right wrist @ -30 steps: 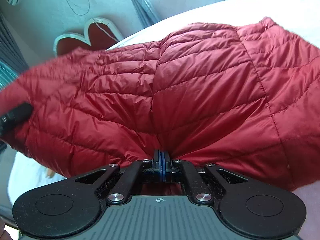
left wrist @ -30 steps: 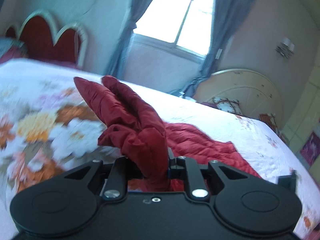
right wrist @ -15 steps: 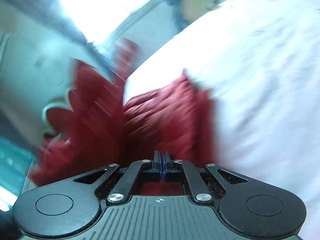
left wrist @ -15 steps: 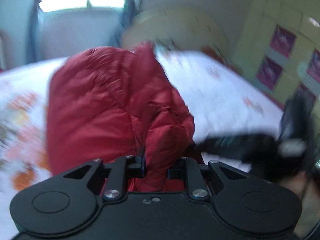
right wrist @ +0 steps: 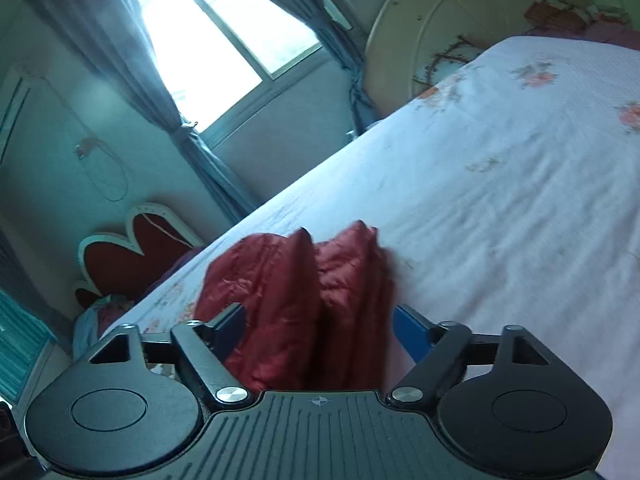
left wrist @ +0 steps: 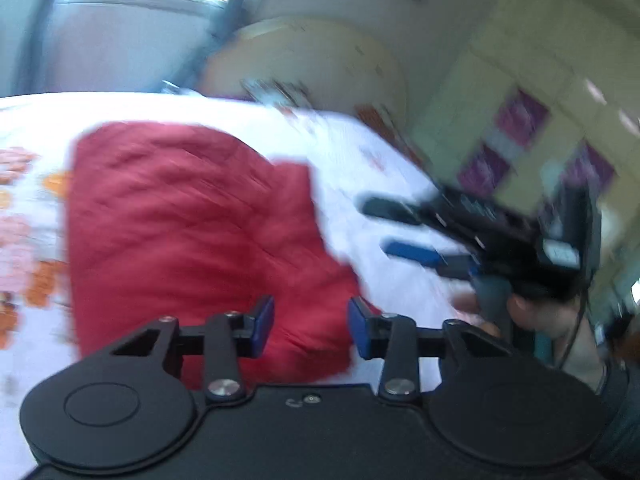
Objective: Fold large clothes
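The red quilted jacket (left wrist: 192,232) lies folded in a thick block on the white floral bed sheet (left wrist: 360,152). In the left wrist view my left gripper (left wrist: 311,330) hovers over the jacket's near edge. Its jaws are opening, and the fabric sits below and between the blue pads without being pressed. My right gripper (right wrist: 320,330) also has its jaws opening wide. Bunched red folds of the jacket (right wrist: 296,288) stand between its pads, untouched by them. That right gripper (left wrist: 396,230) shows blurred at the right of the left wrist view, off the jacket's right edge.
A red heart-shaped headboard (right wrist: 132,256) stands at one end of the bed and a round cream footboard (right wrist: 448,32) at the other. A bright window with grey curtains (right wrist: 216,32) is beyond. A person's hand (left wrist: 536,312) holds the right gripper. Wide bare sheet (right wrist: 520,200) lies right of the jacket.
Both grippers were shut on the jacket and have now released it. The lifted part has been carried over and dropped flat, and the right gripper has pulled back from the fabric.
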Action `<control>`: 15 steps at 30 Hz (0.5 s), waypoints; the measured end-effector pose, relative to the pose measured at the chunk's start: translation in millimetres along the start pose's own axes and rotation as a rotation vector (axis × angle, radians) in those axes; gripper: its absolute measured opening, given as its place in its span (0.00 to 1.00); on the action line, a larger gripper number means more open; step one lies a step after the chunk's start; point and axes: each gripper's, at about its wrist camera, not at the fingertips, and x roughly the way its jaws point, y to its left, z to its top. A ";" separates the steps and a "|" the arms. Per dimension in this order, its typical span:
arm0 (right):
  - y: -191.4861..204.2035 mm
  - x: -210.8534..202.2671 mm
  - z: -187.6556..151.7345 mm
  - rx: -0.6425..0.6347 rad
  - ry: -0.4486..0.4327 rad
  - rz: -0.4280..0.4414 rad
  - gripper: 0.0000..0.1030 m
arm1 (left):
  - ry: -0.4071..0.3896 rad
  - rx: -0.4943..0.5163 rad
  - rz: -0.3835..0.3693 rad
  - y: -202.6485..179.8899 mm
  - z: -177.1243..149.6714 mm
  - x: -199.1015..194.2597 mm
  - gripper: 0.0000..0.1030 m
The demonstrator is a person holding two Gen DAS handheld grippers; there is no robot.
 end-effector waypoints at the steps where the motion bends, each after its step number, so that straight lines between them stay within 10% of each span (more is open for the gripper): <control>1: 3.2 6.2 4.6 -0.002 0.013 0.005 0.69 | -0.034 -0.029 0.053 13.2 5.6 -3.5 0.37; 10: 22.5 104.4 40.5 -0.136 0.142 -0.043 0.18 | -0.079 -0.135 0.197 98.4 57.7 33.7 0.26; 15: -8.9 105.7 31.4 -0.108 0.159 -0.071 0.15 | -0.009 -0.032 0.151 79.9 64.1 69.6 0.26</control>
